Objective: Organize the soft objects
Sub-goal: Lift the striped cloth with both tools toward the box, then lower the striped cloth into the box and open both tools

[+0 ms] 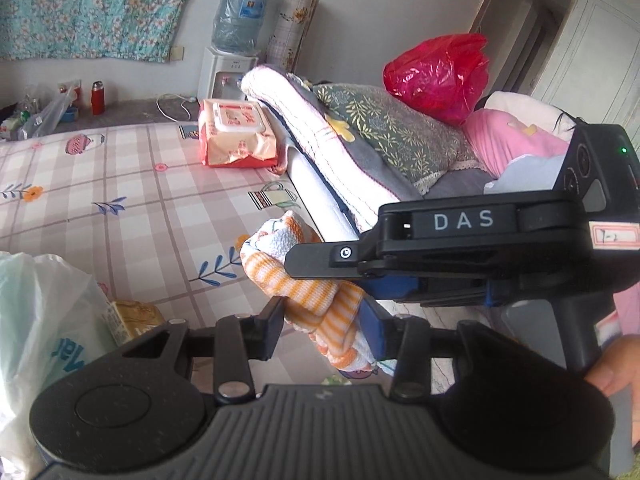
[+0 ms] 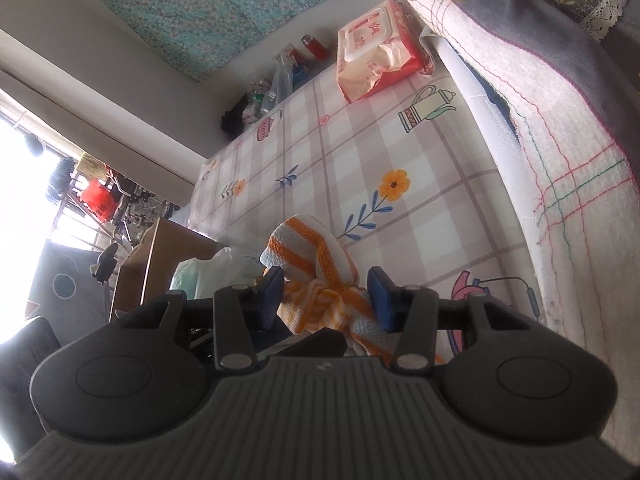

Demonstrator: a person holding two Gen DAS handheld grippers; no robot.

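An orange-and-white striped towel [image 1: 308, 288] is bunched into a roll and held just above the plaid bed sheet [image 1: 120, 200]. My left gripper [image 1: 324, 320] is shut on its lower part, with a pad on each side. My right gripper [image 1: 312, 276] comes in from the right, one black finger lying across the top of the roll. In the right wrist view the towel [image 2: 320, 268] fills the gap between the blue pads of the right gripper [image 2: 326, 296], which press on it from both sides. Part of the towel is hidden behind the fingers.
A pack of wet wipes [image 1: 236, 132] lies further up the bed. Folded blankets and a pillow [image 1: 360, 140] are stacked along the right, with a red plastic bag [image 1: 436, 76] on top. A white plastic bag [image 1: 40, 320] sits at the near left.
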